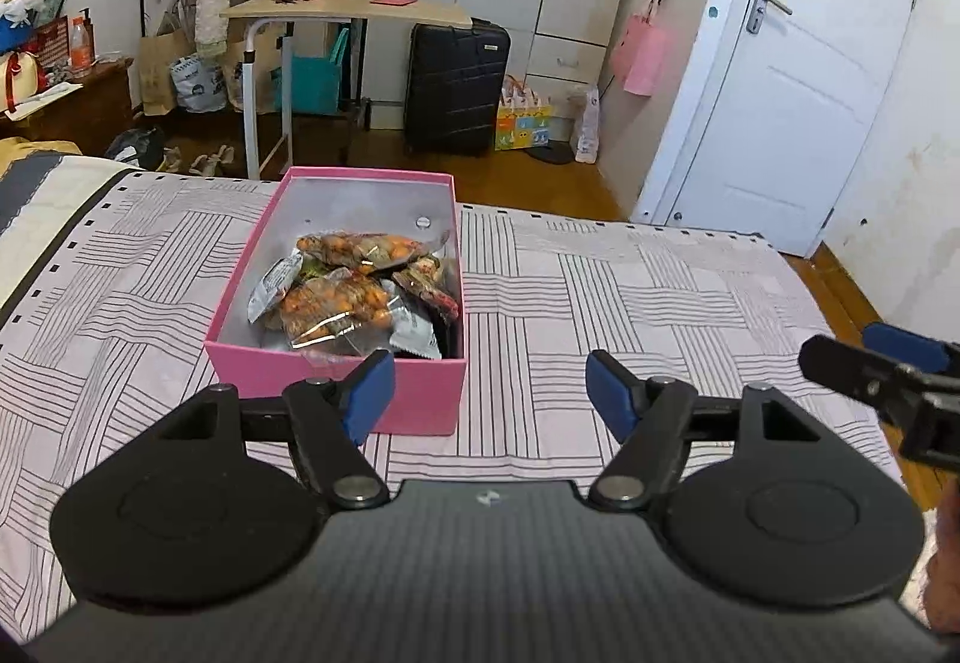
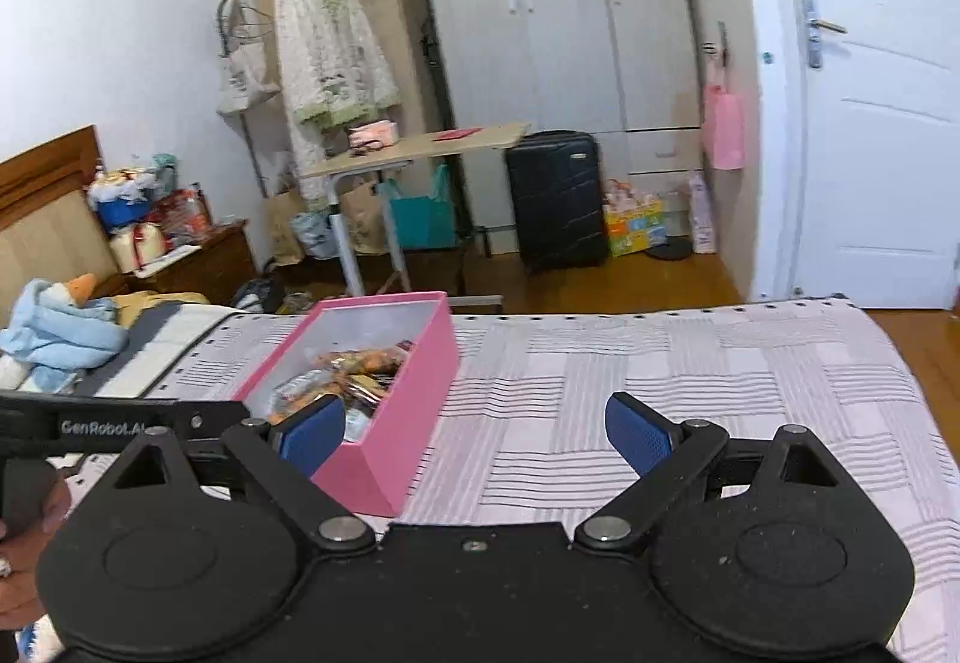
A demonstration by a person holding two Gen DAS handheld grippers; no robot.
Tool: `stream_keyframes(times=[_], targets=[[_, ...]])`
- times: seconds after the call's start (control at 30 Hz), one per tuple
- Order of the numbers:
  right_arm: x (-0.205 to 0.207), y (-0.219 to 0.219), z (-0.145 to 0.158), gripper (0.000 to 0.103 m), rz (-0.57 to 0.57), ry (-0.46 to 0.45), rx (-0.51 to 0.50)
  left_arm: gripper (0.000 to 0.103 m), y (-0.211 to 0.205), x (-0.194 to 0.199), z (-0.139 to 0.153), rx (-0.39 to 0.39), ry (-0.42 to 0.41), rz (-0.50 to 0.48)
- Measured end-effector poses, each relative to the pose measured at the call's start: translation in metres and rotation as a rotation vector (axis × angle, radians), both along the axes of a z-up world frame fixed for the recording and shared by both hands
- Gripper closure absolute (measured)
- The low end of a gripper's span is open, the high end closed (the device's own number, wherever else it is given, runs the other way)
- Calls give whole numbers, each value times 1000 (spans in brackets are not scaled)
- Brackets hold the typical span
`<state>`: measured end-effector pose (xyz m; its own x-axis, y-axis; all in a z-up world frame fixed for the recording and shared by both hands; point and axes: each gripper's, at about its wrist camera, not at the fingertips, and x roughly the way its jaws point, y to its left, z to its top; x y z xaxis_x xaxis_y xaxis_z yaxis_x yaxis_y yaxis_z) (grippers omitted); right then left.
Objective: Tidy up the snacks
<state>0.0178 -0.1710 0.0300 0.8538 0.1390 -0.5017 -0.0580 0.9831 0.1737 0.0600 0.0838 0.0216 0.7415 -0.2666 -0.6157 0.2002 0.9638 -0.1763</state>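
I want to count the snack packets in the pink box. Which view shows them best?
The left wrist view: it looks down into the pink cardboard box, so the orange and silver foil snack packets lie open to sight. In the right wrist view the box is seen from the side, and its wall and a blue finger hide most packets.

A bed (image 1: 630, 291) is covered by a pale pink sheet (image 1: 150, 291) printed with blocks of dark stripes. An open pink box (image 1: 414, 393) is set directly on the sheet, near the far edge at about 11 o'clock from the sheet's middle in the left wrist view. A striped quilt (image 1: 36, 207) is laid at 9 o'clock, and a blue blanket (image 2: 54, 333) is bunched beyond it.
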Motion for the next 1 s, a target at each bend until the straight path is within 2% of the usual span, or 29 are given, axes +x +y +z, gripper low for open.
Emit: stream_keyframes(times=[0.27, 0.77, 0.87, 1.0], targets=[[-6, 0, -7, 7, -23, 21, -31, 30, -18, -5, -8, 65, -17, -9], [-21, -2, -14, 6, -72, 31, -81, 29, -23, -13, -14, 94, -33, -9], [-22, -1, -15, 6, -85, 31, -99, 27, -25, -14, -14, 89, -34, -9], [-23, -1, -17, 4, -103, 41, -97, 18, -24, -17, -14, 90, -52, 5]])
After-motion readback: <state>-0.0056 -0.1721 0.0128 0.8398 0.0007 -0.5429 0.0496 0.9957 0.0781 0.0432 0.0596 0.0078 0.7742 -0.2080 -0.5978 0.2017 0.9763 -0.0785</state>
